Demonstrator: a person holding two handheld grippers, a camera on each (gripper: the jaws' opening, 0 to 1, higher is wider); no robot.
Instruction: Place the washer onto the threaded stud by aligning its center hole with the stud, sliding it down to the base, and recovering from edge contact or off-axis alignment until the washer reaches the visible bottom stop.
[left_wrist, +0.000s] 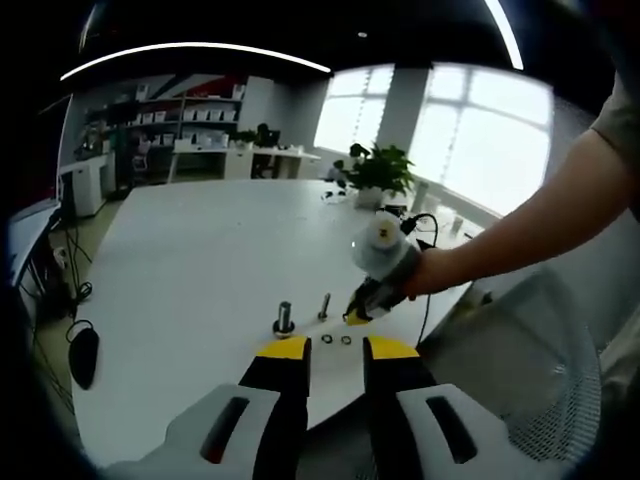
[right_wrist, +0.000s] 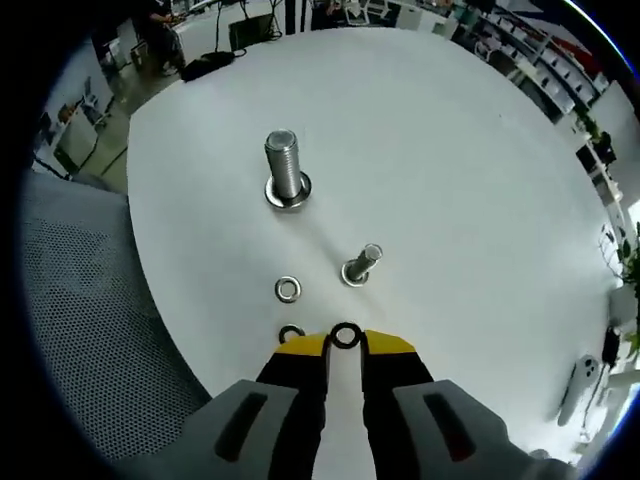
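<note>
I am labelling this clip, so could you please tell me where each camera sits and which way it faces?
Left gripper view: rides the left gripper, held low at the white table edge, facing across it; the person's arm holds the right gripper.
Right gripper view: rides the right gripper, looking steeply down; a washer sits at its tips.
Shared: large stud, small stud.

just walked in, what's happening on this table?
A person is working with two handheld grippers over a white table. The right gripper is down at the table edge with a dark washer between its fingertips, apparently picking it up. A silver washer and another dark washer lie nearby. Two threaded studs stand upright: a large one and a small one. No washer has been carried to a stud yet. The left gripper hovers open at the table edge, holding nothing.
</note>
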